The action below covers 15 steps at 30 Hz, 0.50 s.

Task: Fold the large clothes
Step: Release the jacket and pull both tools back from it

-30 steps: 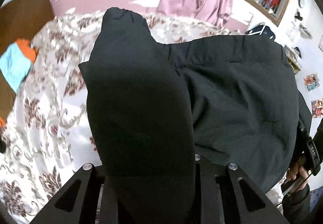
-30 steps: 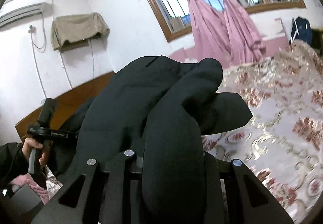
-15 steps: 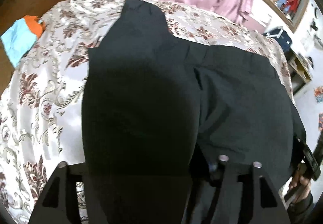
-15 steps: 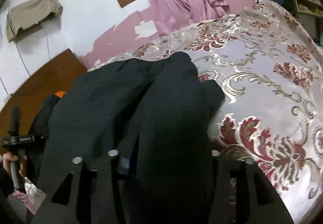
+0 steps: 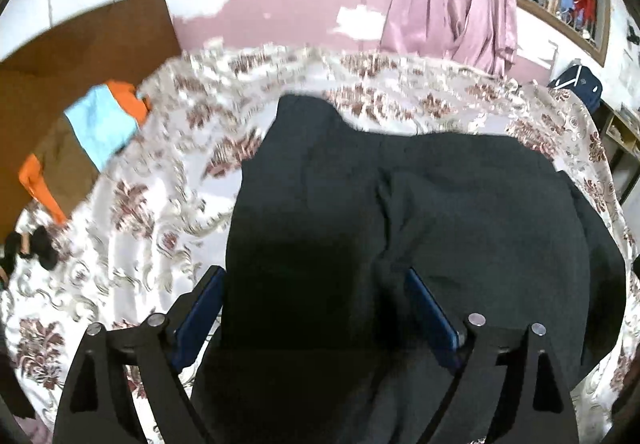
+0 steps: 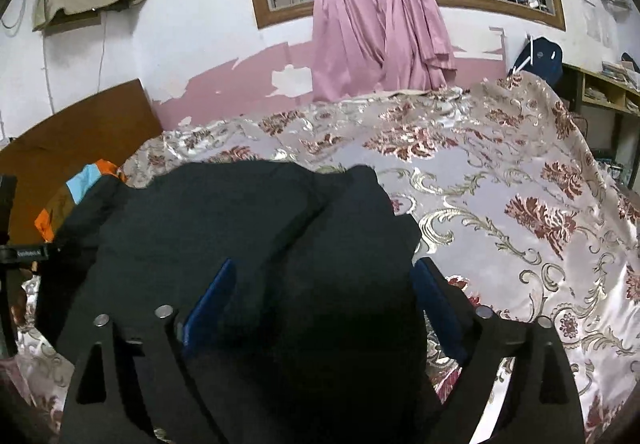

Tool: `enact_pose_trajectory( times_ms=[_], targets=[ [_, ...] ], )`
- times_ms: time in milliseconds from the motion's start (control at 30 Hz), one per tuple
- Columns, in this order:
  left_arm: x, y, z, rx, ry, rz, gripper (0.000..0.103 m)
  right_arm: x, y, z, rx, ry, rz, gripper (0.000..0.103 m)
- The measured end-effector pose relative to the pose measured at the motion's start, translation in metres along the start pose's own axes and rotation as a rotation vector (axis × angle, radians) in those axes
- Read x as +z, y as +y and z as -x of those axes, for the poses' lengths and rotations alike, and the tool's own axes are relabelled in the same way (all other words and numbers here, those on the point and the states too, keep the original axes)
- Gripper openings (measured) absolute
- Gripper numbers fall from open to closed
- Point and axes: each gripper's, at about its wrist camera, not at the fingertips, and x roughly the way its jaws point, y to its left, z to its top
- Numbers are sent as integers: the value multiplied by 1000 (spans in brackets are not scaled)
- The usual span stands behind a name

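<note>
A large black garment lies folded over on the floral bedspread. My left gripper hovers over the garment's near left part. Its jaws are opening, and a fold of the black cloth lies loose between the blue pads without being pressed. In the right wrist view the same garment covers the left half of the bedspread. My right gripper is over its near right end, jaws also opening, with cloth between the spread fingers but not clamped.
An orange and blue cloth lies by the wooden headboard at the left. Pink curtains hang below the window behind the bed. A dark blue bag and shelves stand at the right. Bedspread shows right of the garment.
Both grippers went from shut on bunched black cloth to wide apart. The cloth dropped out of their grip and now lies flatter on the bed. Both views tilted.
</note>
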Motion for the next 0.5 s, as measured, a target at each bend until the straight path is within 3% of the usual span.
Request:
enact_pose_trajectory(
  times_ms=[133, 500],
  targets=[
    [-8, -7, 34, -5, -75, 14, 98, 2, 9, 22, 16, -38, 12, 94],
    [-32, -26, 118, 2, -261, 3, 99, 7, 35, 80, 34, -158, 49, 100]
  ],
)
